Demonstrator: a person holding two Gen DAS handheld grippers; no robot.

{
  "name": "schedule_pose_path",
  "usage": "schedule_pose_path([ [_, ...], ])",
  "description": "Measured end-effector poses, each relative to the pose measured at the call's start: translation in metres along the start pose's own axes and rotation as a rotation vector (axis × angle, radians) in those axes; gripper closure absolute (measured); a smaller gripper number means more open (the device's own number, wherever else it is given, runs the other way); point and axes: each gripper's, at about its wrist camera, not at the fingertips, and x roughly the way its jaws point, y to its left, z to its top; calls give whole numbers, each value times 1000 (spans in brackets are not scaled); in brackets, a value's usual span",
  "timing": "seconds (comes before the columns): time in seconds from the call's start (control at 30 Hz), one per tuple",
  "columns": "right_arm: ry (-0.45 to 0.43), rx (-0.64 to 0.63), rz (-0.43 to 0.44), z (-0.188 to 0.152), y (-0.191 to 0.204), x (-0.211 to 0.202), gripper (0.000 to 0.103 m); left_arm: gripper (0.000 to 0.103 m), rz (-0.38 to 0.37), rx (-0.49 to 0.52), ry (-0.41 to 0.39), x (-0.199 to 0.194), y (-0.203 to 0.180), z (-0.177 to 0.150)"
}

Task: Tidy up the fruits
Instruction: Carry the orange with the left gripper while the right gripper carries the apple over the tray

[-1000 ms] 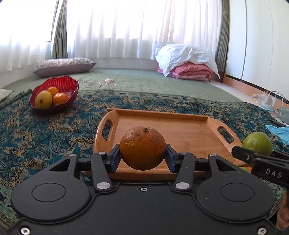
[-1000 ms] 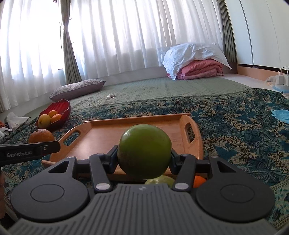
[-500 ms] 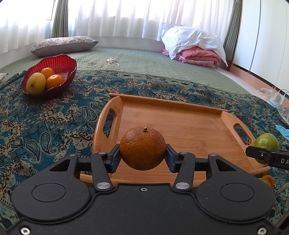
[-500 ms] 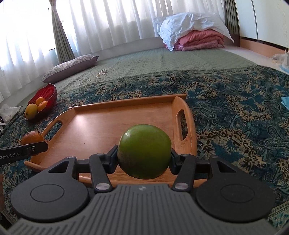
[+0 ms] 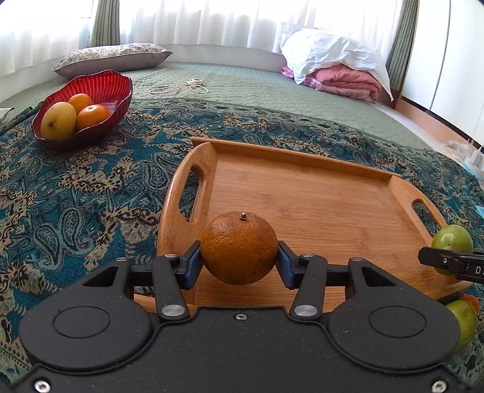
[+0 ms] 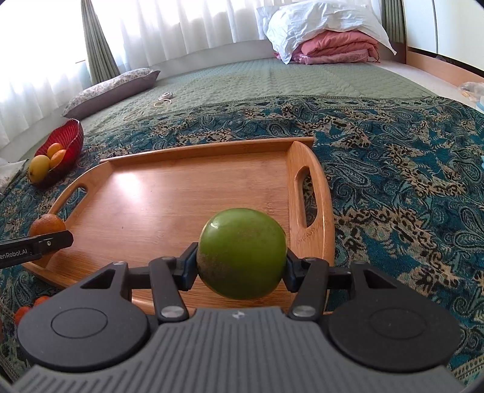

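1. Our left claw (image 5: 239, 263) grips an orange (image 5: 239, 248) above the wooden tray's (image 5: 302, 193) near-left corner.
2. Our right claw (image 6: 240, 269) grips a green apple (image 6: 242, 252) above the tray's near-right corner.
3. The tray lies on a paisley blanket (image 5: 90, 187).

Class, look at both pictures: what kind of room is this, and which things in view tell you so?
Probably a bedroom or sleeping area in a home. Folded bedding is stacked by the curtains, a pillow lies on a quilted green mat, and the tray sits on a patterned cloth.

Paisley spread (image 5: 90, 193) — tray (image 5: 302, 157), bowl (image 5: 99, 84)
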Motion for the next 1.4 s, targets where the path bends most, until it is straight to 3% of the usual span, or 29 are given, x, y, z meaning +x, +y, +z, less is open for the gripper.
schedule_pose_path([
  [1.1,19,-58,-31,4,9,18,45,55,26,51,4,20,-10,0],
  [1.4,39,-68,-40,22,12,38,45,55,39,51,15,34,-12,11],
])
